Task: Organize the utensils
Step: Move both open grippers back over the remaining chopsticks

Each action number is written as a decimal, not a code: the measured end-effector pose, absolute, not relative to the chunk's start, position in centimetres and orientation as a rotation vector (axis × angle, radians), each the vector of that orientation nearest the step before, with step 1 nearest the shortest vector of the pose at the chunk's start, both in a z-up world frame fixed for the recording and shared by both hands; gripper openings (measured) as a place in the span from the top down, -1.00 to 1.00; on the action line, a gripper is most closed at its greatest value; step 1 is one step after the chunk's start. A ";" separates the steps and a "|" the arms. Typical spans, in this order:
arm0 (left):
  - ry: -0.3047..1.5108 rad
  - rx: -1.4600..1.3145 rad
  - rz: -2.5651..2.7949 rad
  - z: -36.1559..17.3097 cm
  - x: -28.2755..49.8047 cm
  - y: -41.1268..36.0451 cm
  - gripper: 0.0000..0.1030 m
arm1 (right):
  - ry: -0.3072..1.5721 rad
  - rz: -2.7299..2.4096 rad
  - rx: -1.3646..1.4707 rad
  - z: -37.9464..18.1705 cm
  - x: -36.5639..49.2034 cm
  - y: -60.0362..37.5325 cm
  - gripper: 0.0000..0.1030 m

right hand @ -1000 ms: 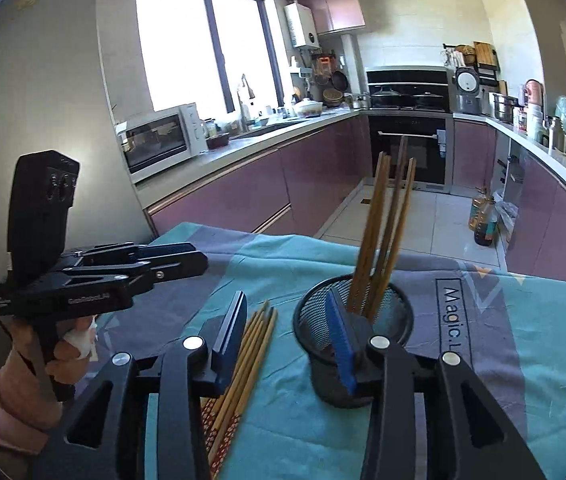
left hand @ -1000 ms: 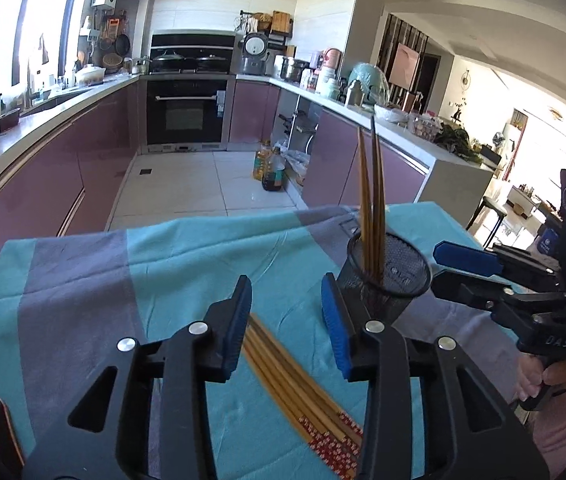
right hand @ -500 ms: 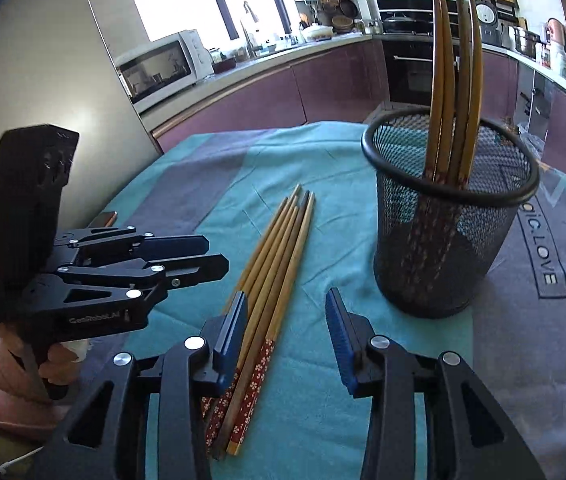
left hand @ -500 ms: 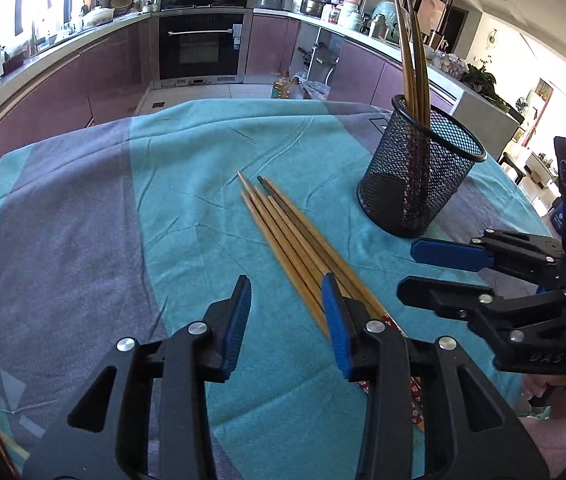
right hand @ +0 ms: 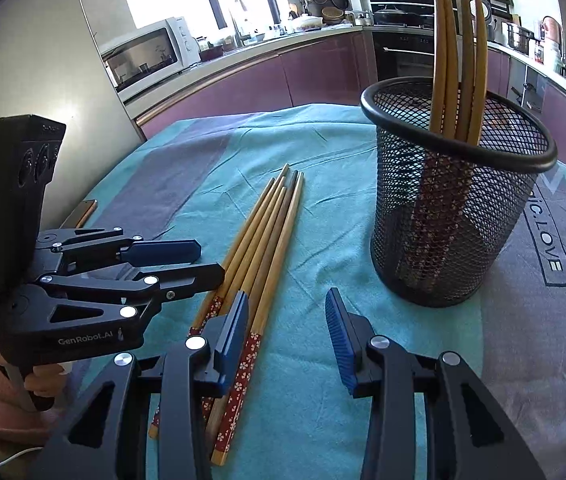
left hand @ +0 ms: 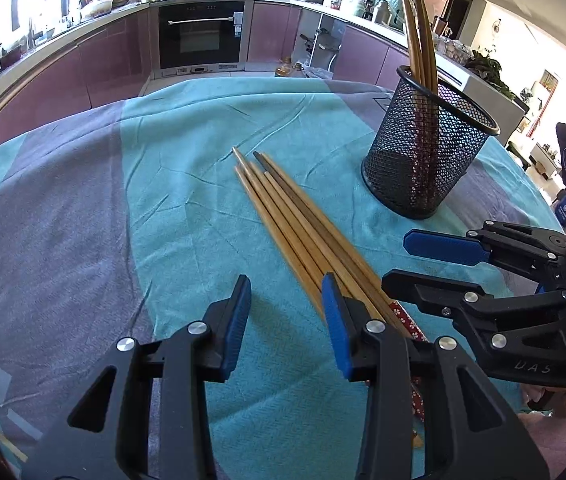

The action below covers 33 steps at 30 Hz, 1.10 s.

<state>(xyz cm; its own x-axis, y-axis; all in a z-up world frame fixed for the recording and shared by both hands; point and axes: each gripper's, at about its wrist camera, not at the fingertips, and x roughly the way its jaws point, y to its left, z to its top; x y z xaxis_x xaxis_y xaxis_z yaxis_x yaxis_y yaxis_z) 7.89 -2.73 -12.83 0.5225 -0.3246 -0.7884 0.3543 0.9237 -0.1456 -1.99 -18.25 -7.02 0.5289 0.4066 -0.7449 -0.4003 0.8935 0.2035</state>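
Several loose chopsticks (right hand: pixel 261 236) lie bundled mid-table, patterned ends toward the near edge, ready for pickup. The mesh holder (right hand: pixel 449 208), further in, keeps sorted chopsticks (right hand: pixel 457 52) upright. Left gripper (left hand: pixel 285 318) and right gripper (right hand: pixel 287 334) flank the bundle, jaws spread, pinching nothing.

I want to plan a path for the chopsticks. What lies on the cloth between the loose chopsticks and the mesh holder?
Nothing: between the loose chopsticks and the mesh holder there is only bare teal cloth. Both wrist views show it.
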 end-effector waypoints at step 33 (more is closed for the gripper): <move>0.943 0.083 -0.417 -13.0 8.7 -3.6 0.39 | 0.909 0.430 -0.097 -7.7 -0.9 -17.0 0.33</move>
